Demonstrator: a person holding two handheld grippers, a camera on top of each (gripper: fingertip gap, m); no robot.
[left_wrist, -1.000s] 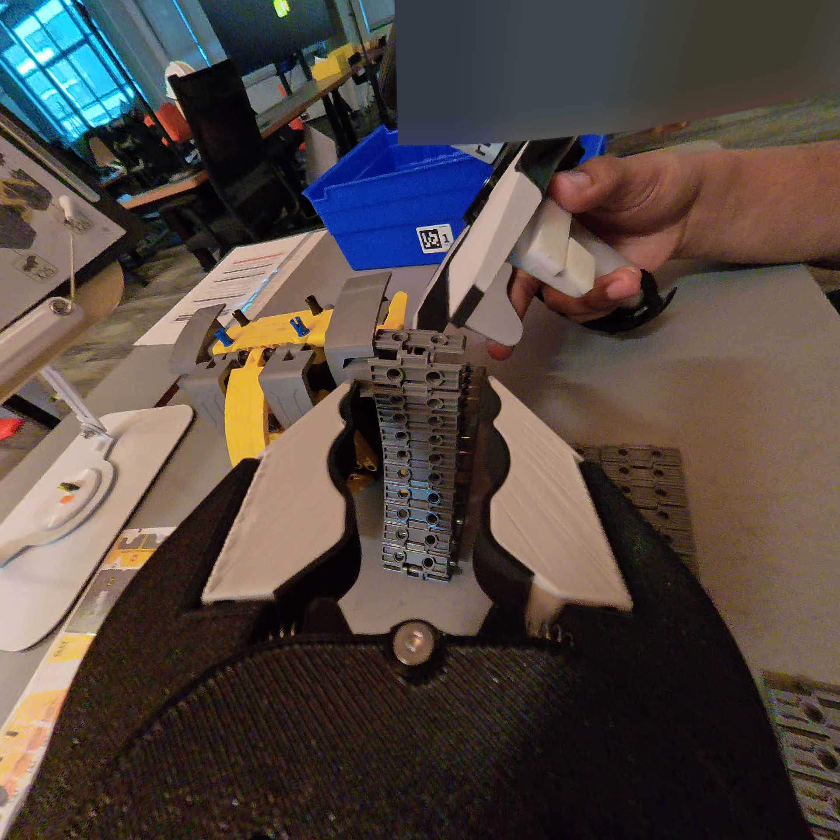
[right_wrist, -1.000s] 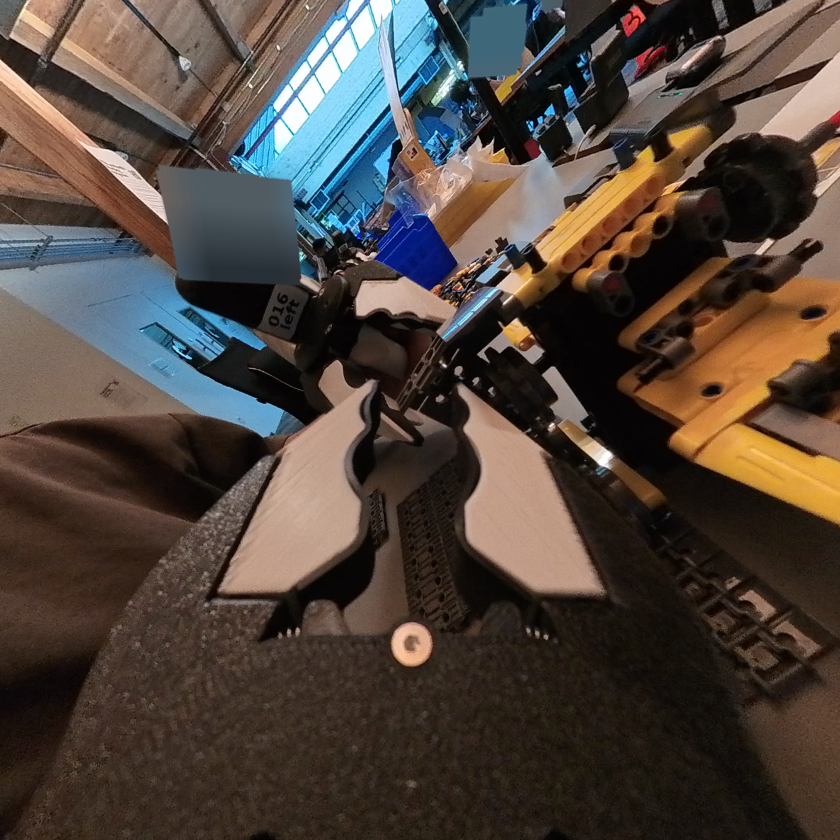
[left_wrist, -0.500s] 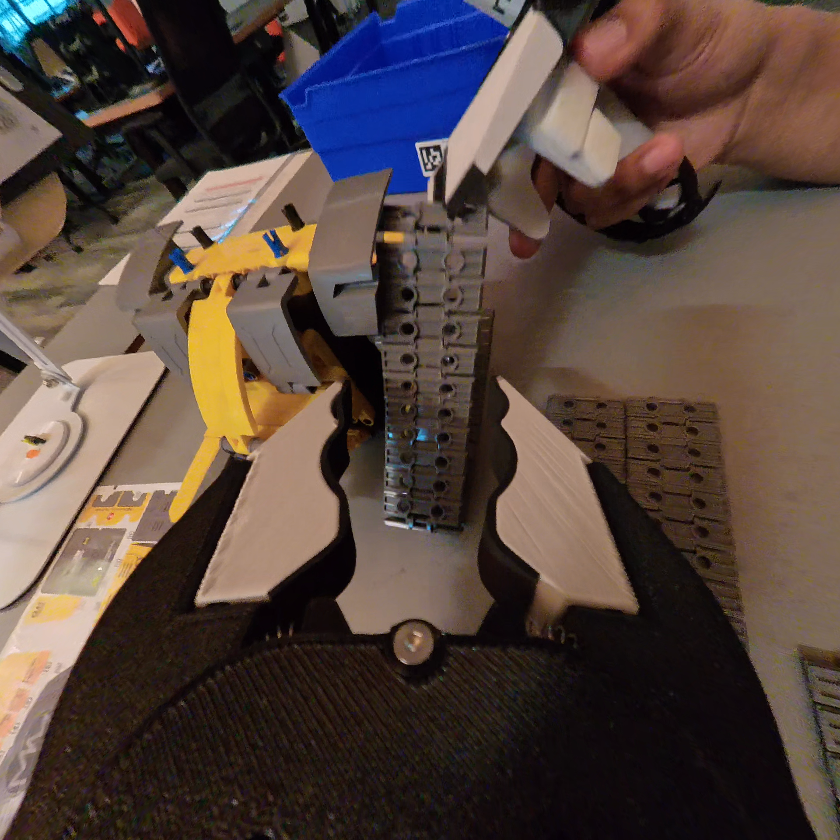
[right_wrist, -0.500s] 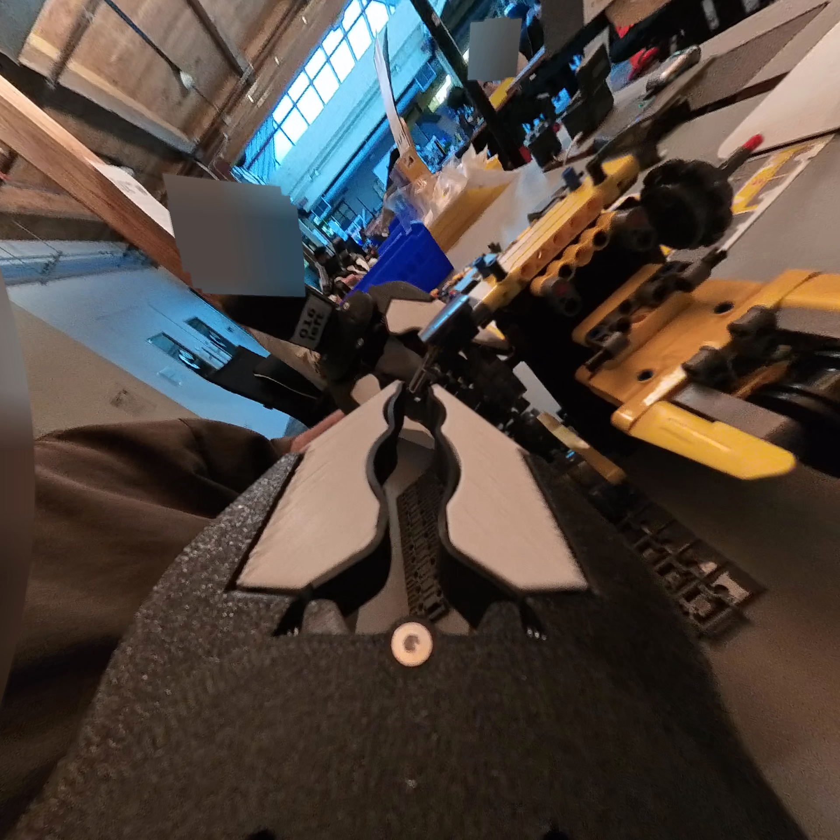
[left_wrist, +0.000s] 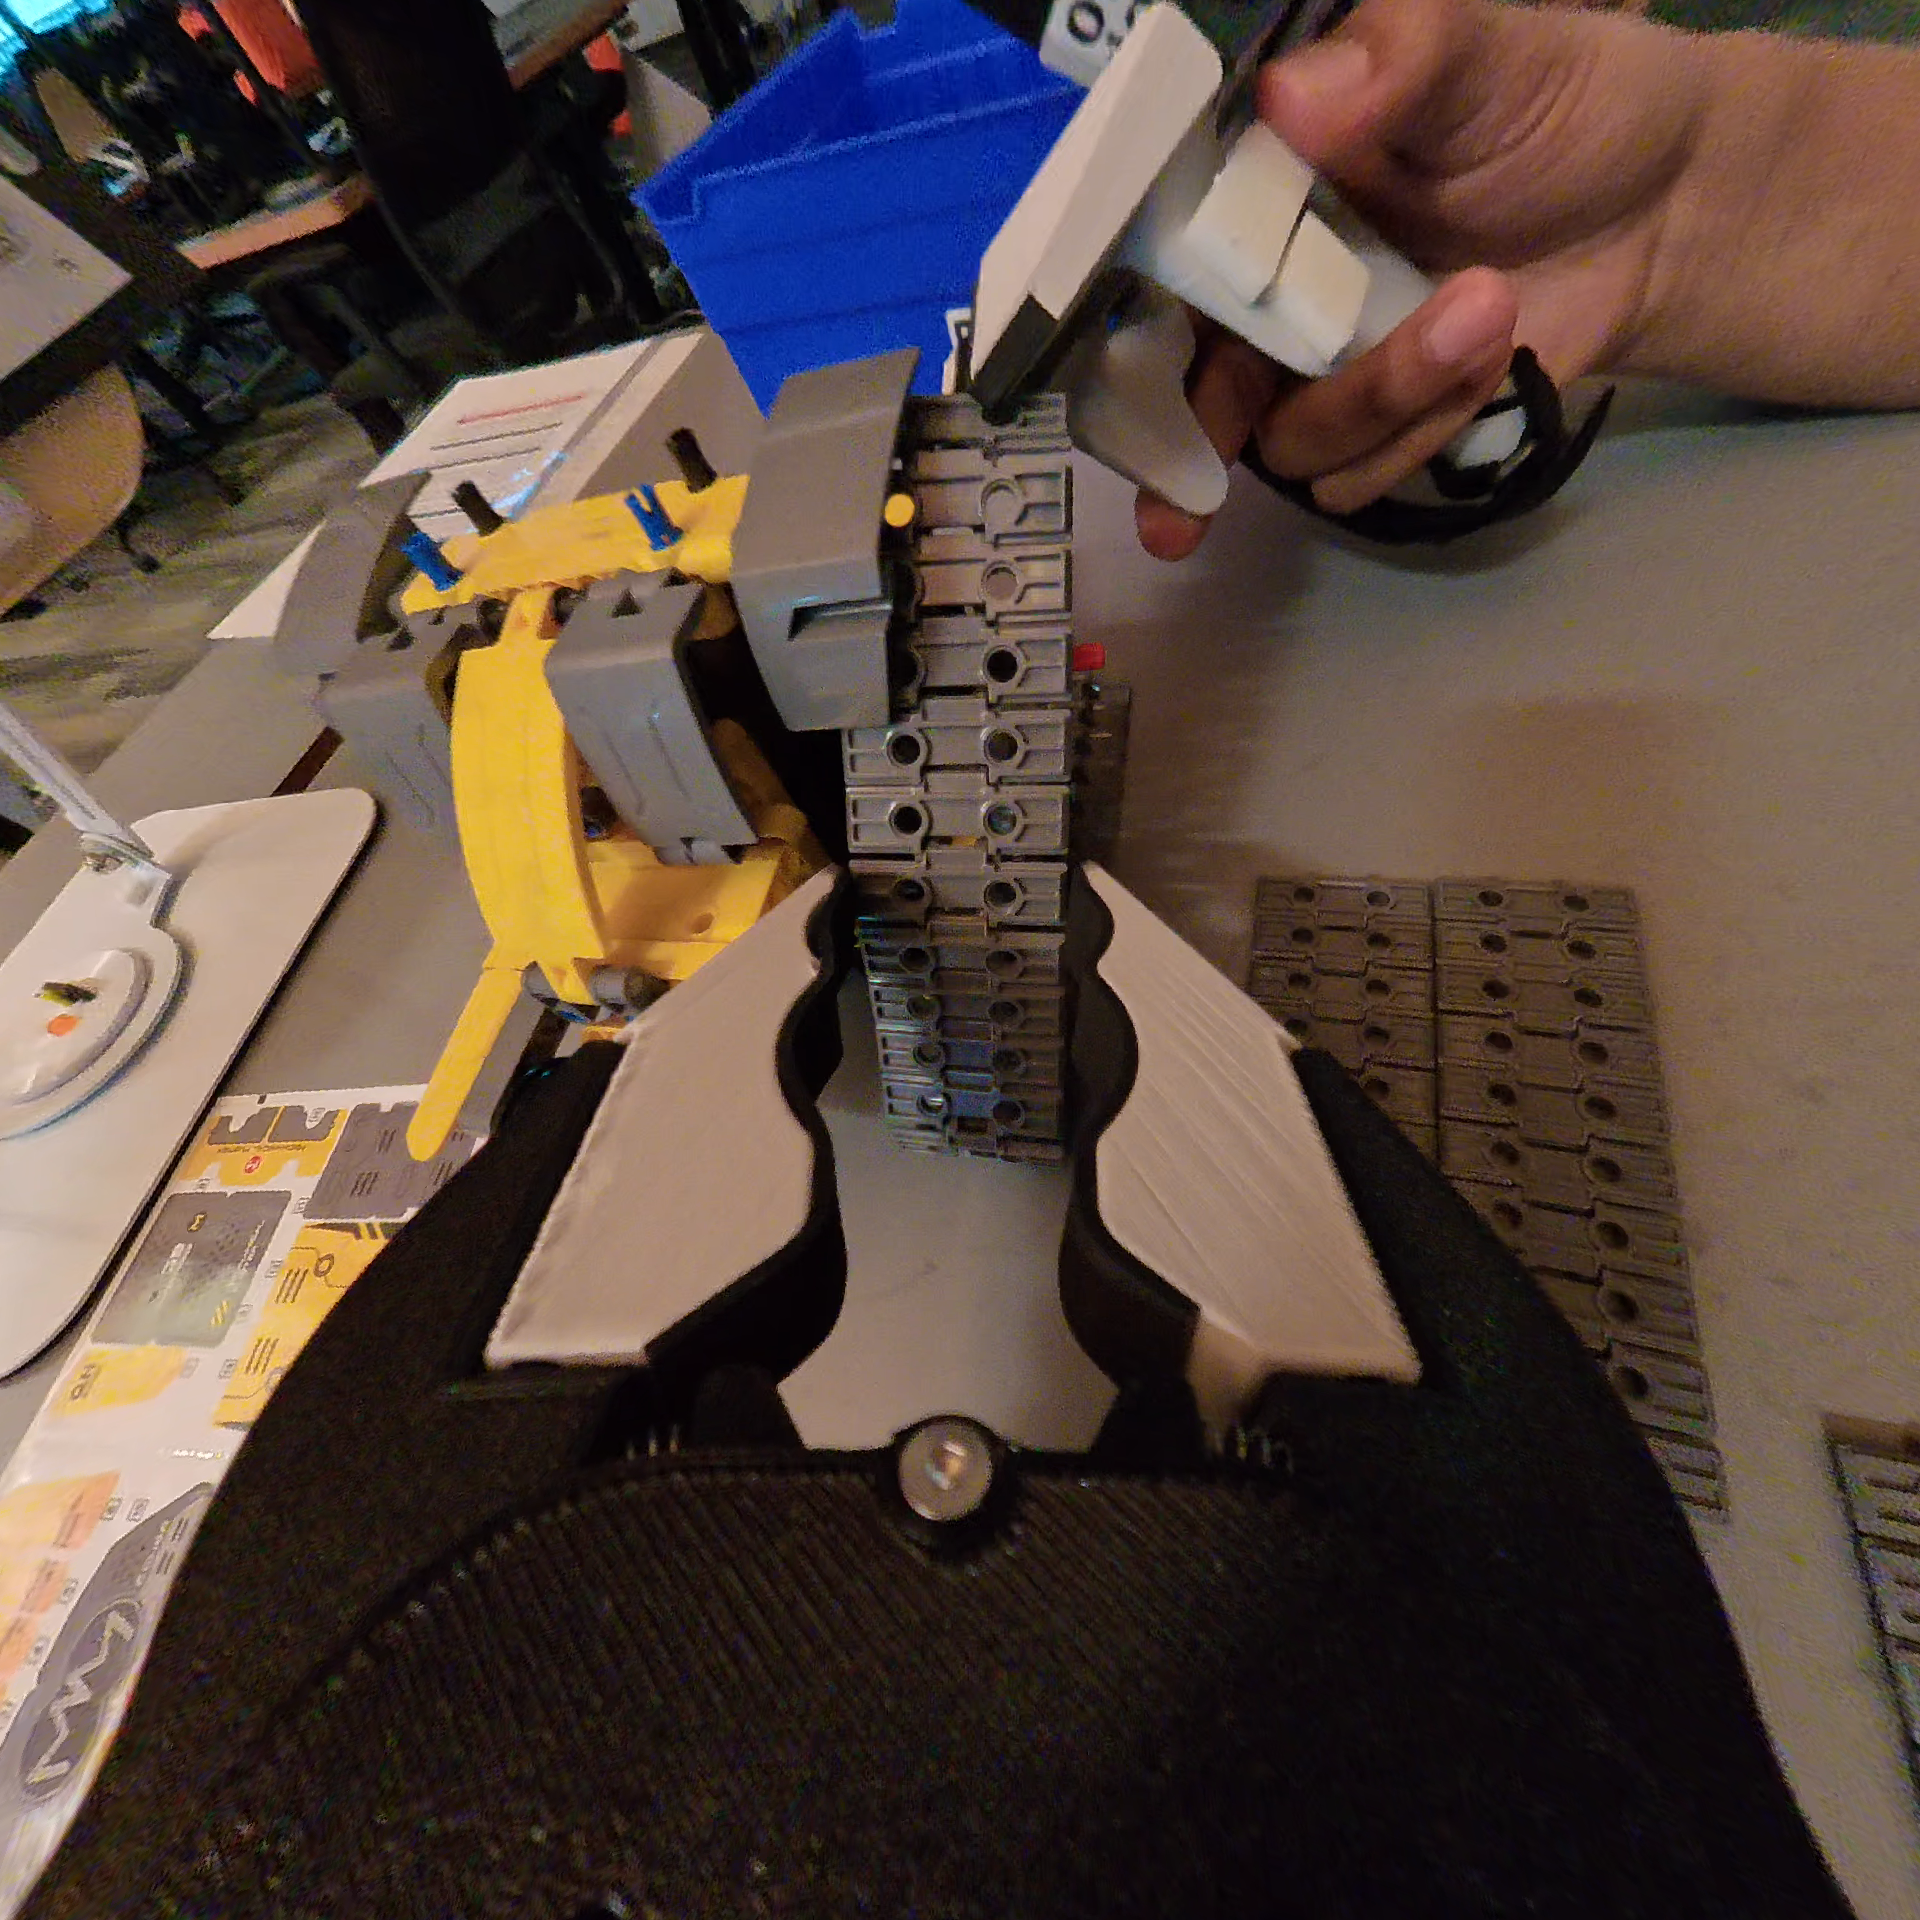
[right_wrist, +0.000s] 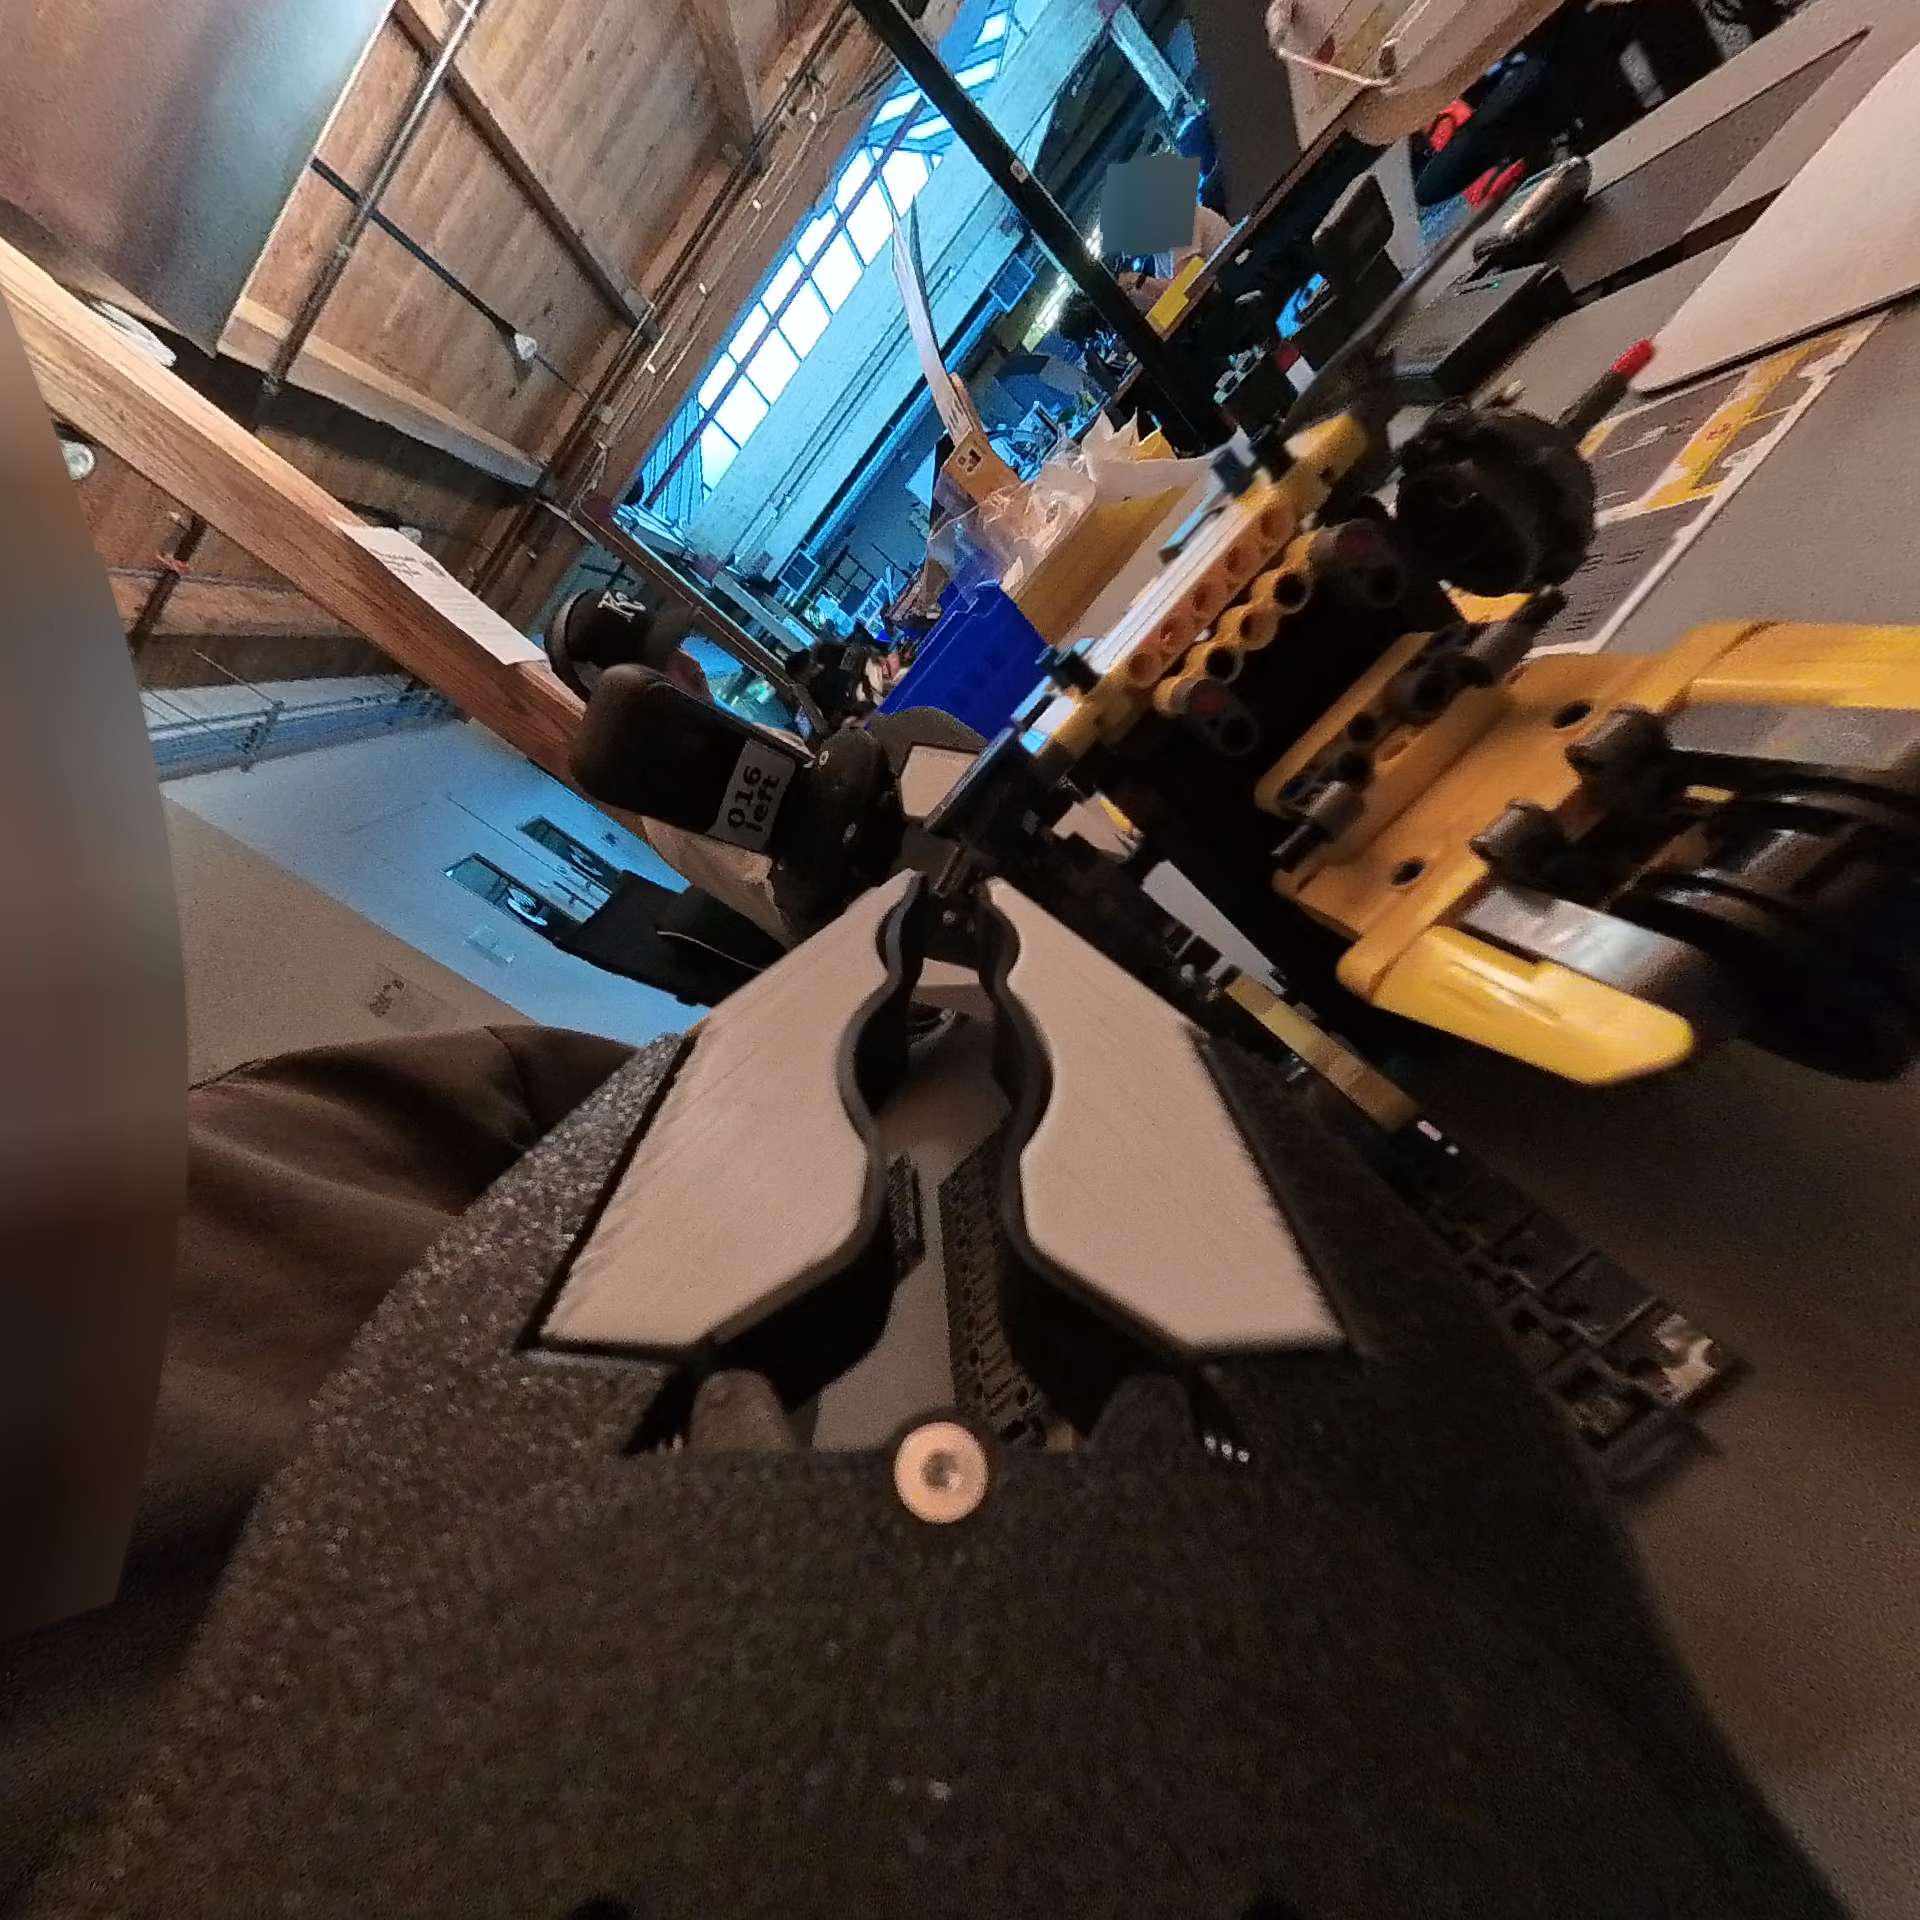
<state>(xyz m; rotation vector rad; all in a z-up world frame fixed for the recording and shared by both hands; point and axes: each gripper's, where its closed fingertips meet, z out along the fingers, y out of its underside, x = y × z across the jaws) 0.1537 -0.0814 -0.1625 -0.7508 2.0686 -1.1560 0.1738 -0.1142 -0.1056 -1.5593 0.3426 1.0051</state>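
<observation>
Left gripper fingers sit spread, the grey track standing between them without touching. Right gripper pinches the track's top end, beside the yellow toy vehicle.

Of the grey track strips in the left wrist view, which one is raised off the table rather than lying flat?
The grey track strip standing between the left gripper fingers, its top end pinched by the right gripper. The other strips lie flat on the table.

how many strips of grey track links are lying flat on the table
3 flat track strips: two side by side right of the left gripper, one cut off at the right edge. More may lie out of view.
</observation>
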